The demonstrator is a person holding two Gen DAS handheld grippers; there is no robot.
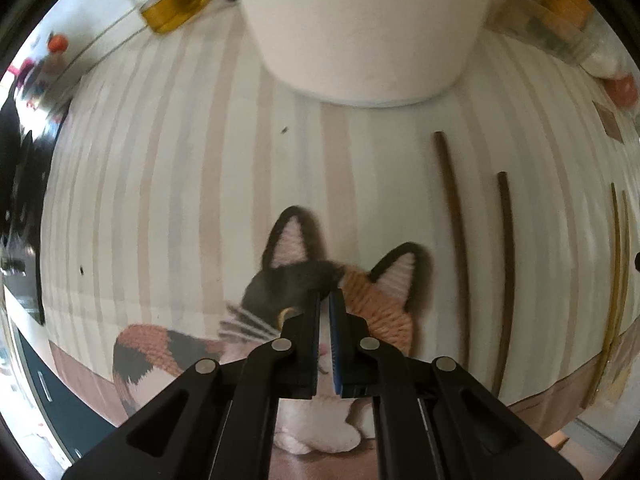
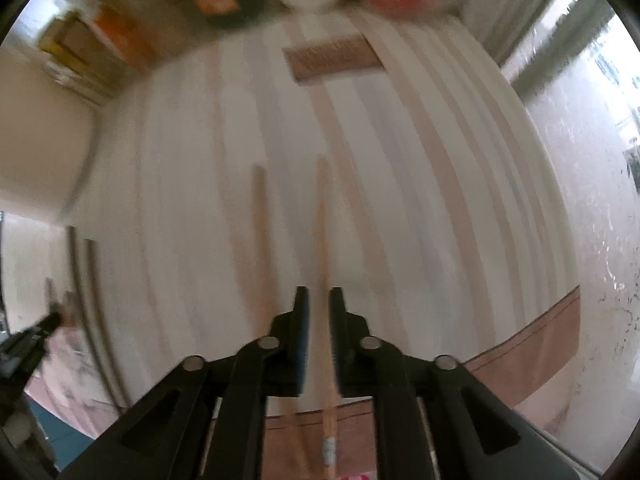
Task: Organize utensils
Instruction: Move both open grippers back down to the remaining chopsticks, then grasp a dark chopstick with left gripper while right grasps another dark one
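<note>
1. In the right wrist view the right gripper (image 2: pixel 319 300) hangs low over the striped cloth (image 2: pixel 400 184), its jaws parted a little with a light wooden chopstick (image 2: pixel 323 232) running up the frame between them. The frame is blurred, and I cannot tell whether the pads touch the stick or only straddle it.
2. A second light chopstick (image 2: pixel 259 232) lies just left of it, near and roughly parallel. A darker pair (image 2: pixel 93 300) lies along the lower left edge of the frame.
3. In the left wrist view the left gripper (image 1: pixel 325 304) has its jaws nearly together with nothing between them — only a narrow slit shows. It hovers over a knitted cat figure (image 1: pixel 320 292) at the bottom centre.
4. The big white container (image 1: pixel 364 28) fills the top centre of that view; it looks like the likely home for the utensils. Two dark chopsticks (image 1: pixel 454 240) lie to the right of centre and a thin yellowish pair (image 1: pixel 618 264) sits near the right edge.
5. To do the pick well, I judge the right jaws should close squarely on the one stick, centred on the pads, without nudging its neighbour.
6. Room — the cloth ahead of the right gripper is open up to a brown label patch (image 2: pixel 332 60). Its border (image 2: pixel 532 344) curves close at the lower right, and clutter crowds the top.
</note>
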